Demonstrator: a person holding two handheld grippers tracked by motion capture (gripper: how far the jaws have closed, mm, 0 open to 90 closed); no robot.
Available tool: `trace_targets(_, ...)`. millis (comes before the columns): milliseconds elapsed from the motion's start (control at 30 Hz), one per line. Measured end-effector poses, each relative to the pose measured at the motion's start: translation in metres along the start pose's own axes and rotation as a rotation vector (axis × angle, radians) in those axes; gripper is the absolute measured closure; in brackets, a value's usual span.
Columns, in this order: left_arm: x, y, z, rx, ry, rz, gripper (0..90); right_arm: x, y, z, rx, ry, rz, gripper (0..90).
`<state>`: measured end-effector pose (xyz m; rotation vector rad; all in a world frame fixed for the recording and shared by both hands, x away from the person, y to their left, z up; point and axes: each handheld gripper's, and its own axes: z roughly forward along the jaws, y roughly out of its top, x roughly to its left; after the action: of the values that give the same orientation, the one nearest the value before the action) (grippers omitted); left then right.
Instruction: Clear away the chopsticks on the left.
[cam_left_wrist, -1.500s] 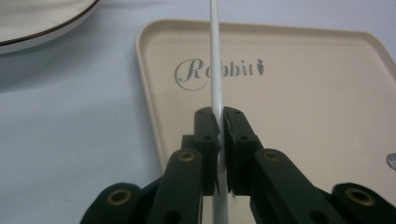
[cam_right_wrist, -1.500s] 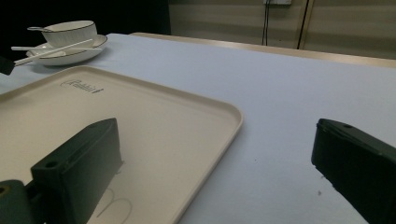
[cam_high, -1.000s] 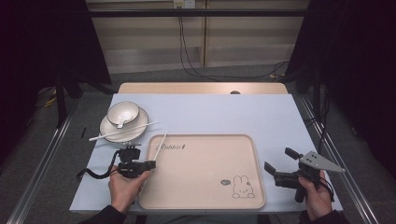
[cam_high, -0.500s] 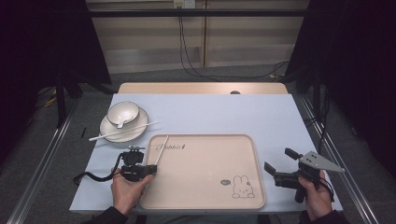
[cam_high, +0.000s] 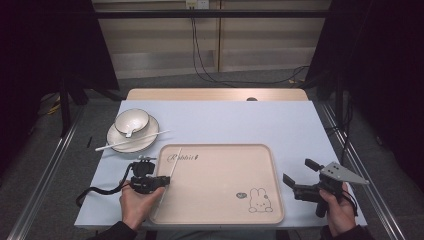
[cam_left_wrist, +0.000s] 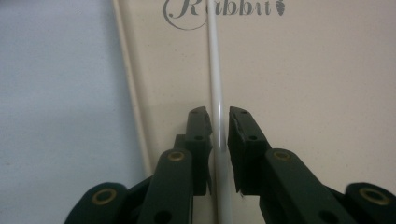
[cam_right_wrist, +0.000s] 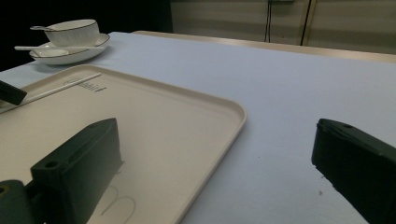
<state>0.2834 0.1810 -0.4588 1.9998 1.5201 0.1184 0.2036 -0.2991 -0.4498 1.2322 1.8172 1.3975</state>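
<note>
Left gripper (cam_left_wrist: 219, 122), at the lower left of the high view, has just been opening; its jaws stand slightly apart with the chopstick (cam_left_wrist: 215, 70) between them, a thin gap at each side. The chopstick lies on the tray (cam_high: 220, 200) along its left edge. Right gripper (cam_high: 300, 176), lower right, is spread wide over the counter (cam_high: 260, 120). Upper left: bowl (cam_high: 131, 120) on plate (cam_high: 116, 139).

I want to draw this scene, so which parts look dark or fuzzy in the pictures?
High view: the room around the table is nearly black. Left gripper view: the black fingers look soft up close beside the chopstick. Right gripper view: its fingers are big and blurry, the bowl sharper.
</note>
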Motion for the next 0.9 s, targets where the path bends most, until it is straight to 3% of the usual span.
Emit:
trace_targets(133,0.001,0.001,0.000,-0.004,-0.009,0.037,74.2,0.001,0.000,0.000,0.004,0.004,0.005,1.1)
trace_targets(233,0.001,0.001,-0.001,-0.009,-0.008,0.091,69.7,0.000,0.000,0.000,0.002,0.000,0.001,1.1)
trace_targets(267,0.001,0.001,-0.001,-0.009,-0.008,0.091,67.6,0.000,0.000,0.000,0.000,0.000,-0.002,1.1)
trace_targets(333,0.002,0.002,-0.003,-0.017,-0.023,0.149,62.8,-0.001,0.000,0.000,-0.001,-0.001,-0.003,1.1)
trace_targets(400,0.002,0.003,-0.004,-0.029,-0.035,0.162,55.8,0.000,0.000,0.000,-0.001,0.000,-0.001,1.1)
trace_targets(433,0.003,0.004,-0.006,-0.042,-0.053,0.185,55.8,0.000,0.000,0.000,-0.002,0.001,-0.001,1.1)
trace_targets(467,0.004,0.006,-0.010,-0.071,-0.080,0.202,48.6,0.000,0.000,0.000,-0.005,0.001,-0.001,1.1)
trace_targets(500,0.004,0.007,-0.012,-0.093,-0.099,0.214,46.7,0.000,0.000,0.000,-0.005,0.001,-0.001,1.1)
trace_targets(633,0.005,0.009,-0.018,-0.154,-0.136,0.239,38.3,-0.001,0.000,0.000,-0.004,0.001,-0.011,1.1)
trace_targets(667,0.008,0.012,-0.022,-0.177,-0.155,0.283,30.4,-0.001,0.000,0.000,-0.006,0.000,-0.011,1.1)
trace_targets(767,0.010,0.014,-0.024,-0.190,-0.157,0.314,26.7,0.000,0.001,-0.001,-0.008,0.000,-0.001,1.1)
trace_targets(800,0.012,0.017,-0.026,-0.187,-0.156,0.363,21.8,-0.001,0.000,-0.001,-0.003,-0.001,-0.012,1.1)
trace_targets(867,0.013,0.018,-0.027,-0.202,-0.166,0.370,19.5,0.000,0.001,0.000,-0.009,0.000,-0.001,1.1)
trace_targets(900,0.015,0.021,-0.029,-0.193,-0.183,0.407,18.5,0.000,0.001,-0.001,-0.008,0.000,-0.004,1.1)
